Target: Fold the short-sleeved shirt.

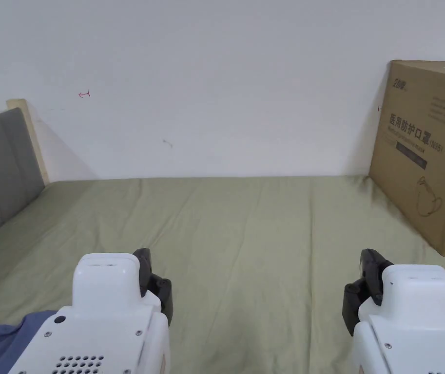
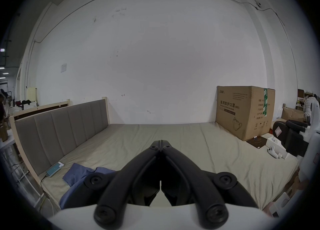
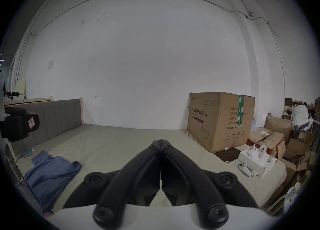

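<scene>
Blue shirt point(image 3: 52, 173) lies crumpled, partly hidden behind left gripper point(image 2: 160, 142).

Blue short-sleeved shirt point(image 3: 52, 173): soft matt cloth, crumpled.
Olive-green bed sheet point(image 1: 245, 229): matt woven cloth — lightly creased.
Grey padded headboard point(image 2: 60, 129): matt fabric panels, pale wood frame.
Brown cardboard box point(image 3: 220, 121): dull paperboard, glossy green tape.
Left gripper point(image 2: 160, 142), right gripper point(image 3: 160, 141): matt black plastic jaws — smooth white shells.
</scene>
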Available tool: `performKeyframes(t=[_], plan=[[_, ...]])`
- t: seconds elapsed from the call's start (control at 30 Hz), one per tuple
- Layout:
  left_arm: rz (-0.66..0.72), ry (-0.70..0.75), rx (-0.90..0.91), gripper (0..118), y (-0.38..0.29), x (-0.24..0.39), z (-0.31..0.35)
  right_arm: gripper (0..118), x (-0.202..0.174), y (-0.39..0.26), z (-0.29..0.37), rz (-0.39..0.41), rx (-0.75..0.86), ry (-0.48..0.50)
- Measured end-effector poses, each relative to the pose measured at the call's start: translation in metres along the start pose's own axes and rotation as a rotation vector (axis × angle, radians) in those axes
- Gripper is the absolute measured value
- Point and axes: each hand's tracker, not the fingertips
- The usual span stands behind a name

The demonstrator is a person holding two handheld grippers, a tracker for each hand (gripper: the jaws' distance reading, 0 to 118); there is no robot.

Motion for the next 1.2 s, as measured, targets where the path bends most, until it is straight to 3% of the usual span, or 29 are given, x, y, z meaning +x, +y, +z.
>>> performKeyframes(t=[0.23,0.4,0.63,0.93,1.13,1.17,1.2], plan=[[0.002,0.077,-0.004,0,0.004,-0.025,0.014,0,-0.019,0.009,-0.01,-0.04,-0.022,0.131],[0.035,0.26,-0.026,0,0.005,-0.072,0.039,0,-0.066,0.011,-0.014,-0.006,-0.024,0.319],[0.019,0.486,-0.065,0,-0.003,-0.123,0.076,0,-0.133,0.013,-0.009,-0.03,-0.065,0.558],[0.071,0.524,-0.18,0,-0.028,-0.154,0.061,0,-0.166,0.0,-0.015,0.02,-0.084,0.628],[0.162,0.473,-0.392,0,-0.077,-0.189,-0.012,0,-0.169,-0.012,-0.029,0.022,-0.132,0.624],[0.179,0.495,-0.457,5,-0.093,-0.196,-0.032,0,-0.169,-0.015,-0.031,0.016,-0.145,0.626],[0.181,0.467,-0.539,17,-0.111,-0.204,-0.053,0,-0.169,-0.018,-0.033,0.013,-0.154,0.628]])
